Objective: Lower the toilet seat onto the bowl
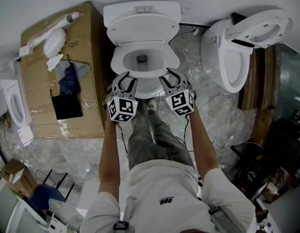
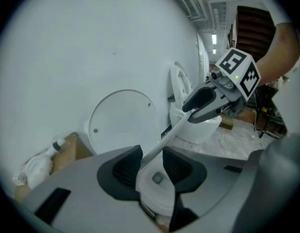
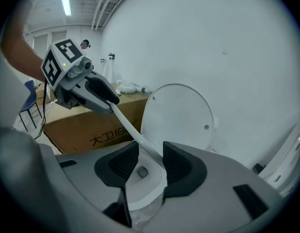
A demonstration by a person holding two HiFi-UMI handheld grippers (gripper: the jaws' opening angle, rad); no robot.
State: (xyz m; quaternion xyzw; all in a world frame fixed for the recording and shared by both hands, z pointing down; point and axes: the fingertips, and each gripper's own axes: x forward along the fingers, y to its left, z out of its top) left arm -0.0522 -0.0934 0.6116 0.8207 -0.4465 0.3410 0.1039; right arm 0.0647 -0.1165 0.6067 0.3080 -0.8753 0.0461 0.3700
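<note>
Toilet seat (image 1: 173,62) lies low over the bowl (image 1: 142,59), lid (image 1: 141,27) upright against the tank at the floor's far edge by the wall. Can't tell if the seat rests on the rim. Left tool (image 1: 126,79) and right tool (image 1: 170,76) are at the seat's front edge. Each tool's jaws are apart, the thin seat edge (image 2: 174,132) running between them, not clamped. Cardboard box (image 1: 57,72) stands just left of the toilet.

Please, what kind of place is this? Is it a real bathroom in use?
Probably not a working bathroom. It looks more like a storeroom or test workshop: one toilet stands close to a second toilet, on crumpled plastic sheeting, beside a large cardboard box.
</note>
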